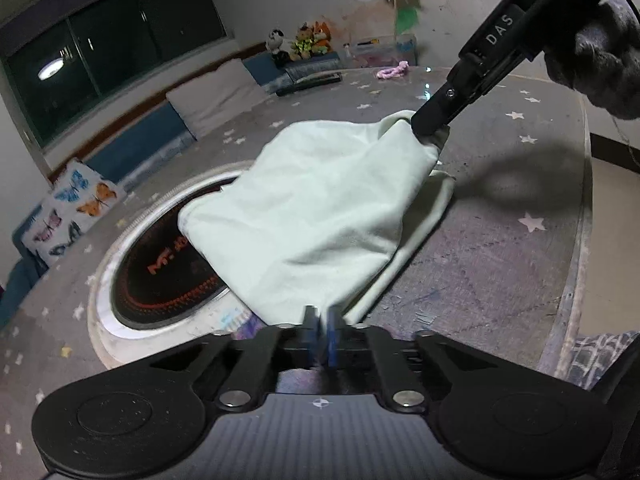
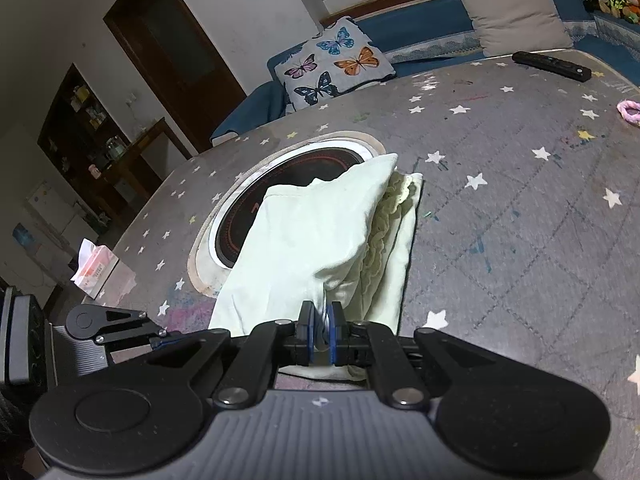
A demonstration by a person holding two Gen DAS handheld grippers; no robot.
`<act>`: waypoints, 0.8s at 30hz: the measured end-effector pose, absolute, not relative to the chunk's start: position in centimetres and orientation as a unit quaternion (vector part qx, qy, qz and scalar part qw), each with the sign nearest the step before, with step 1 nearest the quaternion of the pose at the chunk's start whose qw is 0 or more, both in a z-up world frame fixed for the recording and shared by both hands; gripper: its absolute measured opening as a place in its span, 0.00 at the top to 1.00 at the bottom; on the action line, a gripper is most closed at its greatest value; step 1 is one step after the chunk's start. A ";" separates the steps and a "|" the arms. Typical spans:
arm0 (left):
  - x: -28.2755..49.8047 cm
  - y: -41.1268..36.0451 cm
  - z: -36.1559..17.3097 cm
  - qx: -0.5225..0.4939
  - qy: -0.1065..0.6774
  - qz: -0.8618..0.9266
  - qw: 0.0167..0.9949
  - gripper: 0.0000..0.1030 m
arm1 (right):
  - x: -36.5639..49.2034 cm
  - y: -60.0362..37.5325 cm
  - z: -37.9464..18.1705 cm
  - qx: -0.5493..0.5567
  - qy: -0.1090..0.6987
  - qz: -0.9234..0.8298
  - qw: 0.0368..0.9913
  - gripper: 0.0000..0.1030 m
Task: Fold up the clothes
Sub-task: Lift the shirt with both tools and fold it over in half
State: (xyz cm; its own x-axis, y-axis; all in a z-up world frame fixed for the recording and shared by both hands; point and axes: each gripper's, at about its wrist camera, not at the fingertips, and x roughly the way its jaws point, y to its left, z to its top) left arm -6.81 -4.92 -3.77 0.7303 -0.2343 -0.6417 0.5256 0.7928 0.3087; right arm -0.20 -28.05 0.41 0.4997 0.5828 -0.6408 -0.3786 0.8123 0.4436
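Observation:
A pale green garment [image 1: 320, 208] lies folded over on a grey star-patterned table [image 1: 500, 264], partly covering a round black cooktop [image 1: 160, 272]. My left gripper [image 1: 321, 320] is shut on the garment's near edge. My right gripper [image 1: 430, 130] comes in from the upper right in the left wrist view and is shut on the far corner, lifting it. In the right wrist view my right gripper [image 2: 322, 322] pinches the garment [image 2: 316, 232], whose lace-trimmed inner layer [image 2: 384, 220] shows at the right. The left gripper [image 2: 120, 328] shows at the lower left there.
A black remote [image 2: 552, 66] and a pink scrunchie [image 2: 630, 112] lie at the table's far side. A tissue pack [image 2: 94, 270] sits at the left edge. A butterfly cushion [image 2: 336, 60] and a beige pillow [image 2: 516, 16] rest on the blue bench behind.

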 end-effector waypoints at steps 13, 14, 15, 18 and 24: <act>-7.6 -2.2 -3.8 0.193 0.325 -0.179 0.908 1.00 | -0.8 -28.4 -1.1 0.103 0.434 0.266 0.855 0.89; -7.6 -2.1 -3.5 0.193 0.324 -0.180 0.909 1.00 | -0.9 -28.4 -1.1 0.100 0.434 0.265 0.855 0.87; -7.6 -2.0 -3.0 0.190 0.320 -0.180 0.910 1.00 | -1.0 -28.5 -1.1 0.097 0.434 0.265 0.856 0.87; -6.9 -2.0 -1.3 0.173 0.305 -0.181 0.919 0.96 | -1.0 -28.4 0.3 0.084 0.412 0.265 0.868 0.87; -3.7 -4.0 -0.7 0.134 0.305 -0.194 0.923 0.95 | 0.4 -26.3 1.3 0.077 0.381 0.301 0.871 0.87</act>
